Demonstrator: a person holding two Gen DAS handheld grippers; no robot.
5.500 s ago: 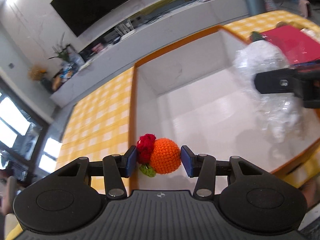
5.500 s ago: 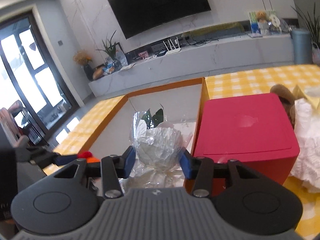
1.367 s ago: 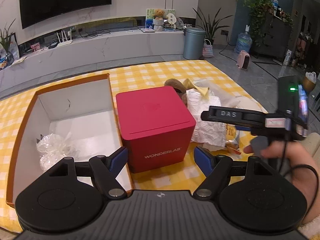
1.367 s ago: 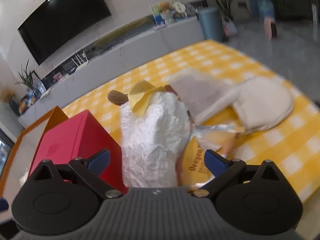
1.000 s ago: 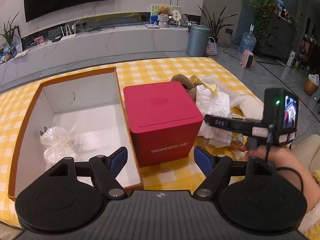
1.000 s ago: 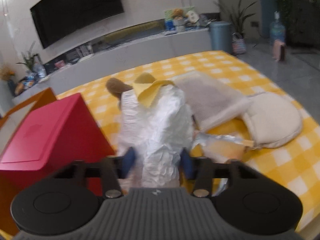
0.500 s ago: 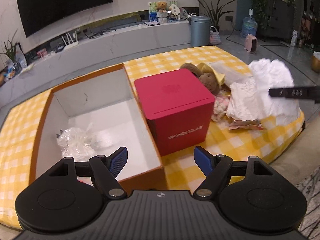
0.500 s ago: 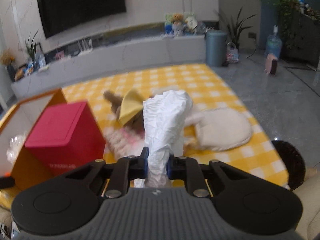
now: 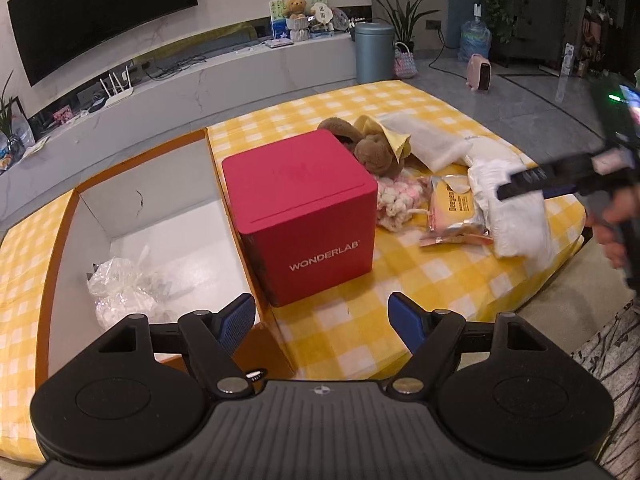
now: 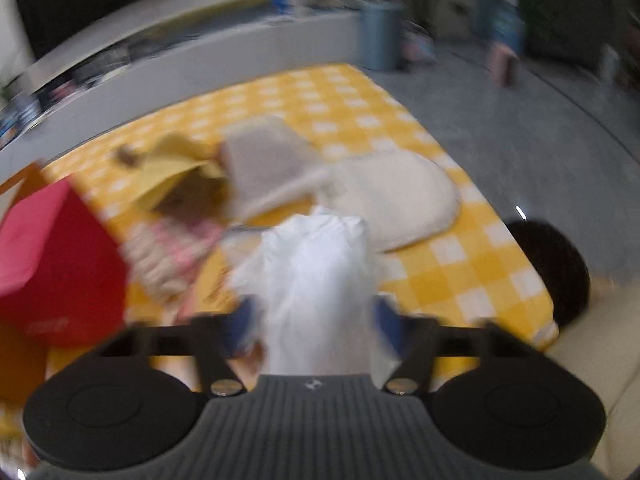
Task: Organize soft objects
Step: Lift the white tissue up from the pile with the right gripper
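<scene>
A crumpled white bundle [image 10: 316,280] lies on the checked cloth [image 10: 472,276] beside the soft toys [image 9: 376,152].

1. Left gripper [image 9: 322,320]: matte black housing with a ribbed centre panel, flanked by two round discs.
2. Small white round emblem at the top of the ribbed panel.
3. Two black angled finger arms, each pivoting on a silver screw head.
4. Finger pads [image 9: 238,322]: blue, finely textured.
5. Right gripper [image 10: 314,320]: same black build, ribbed panel and silver screws; blue pads blurred.
6. Right gripper, seen from the left wrist [image 9: 568,176]: black body carrying a green indicator light and a small lit screen, both blurred.
</scene>
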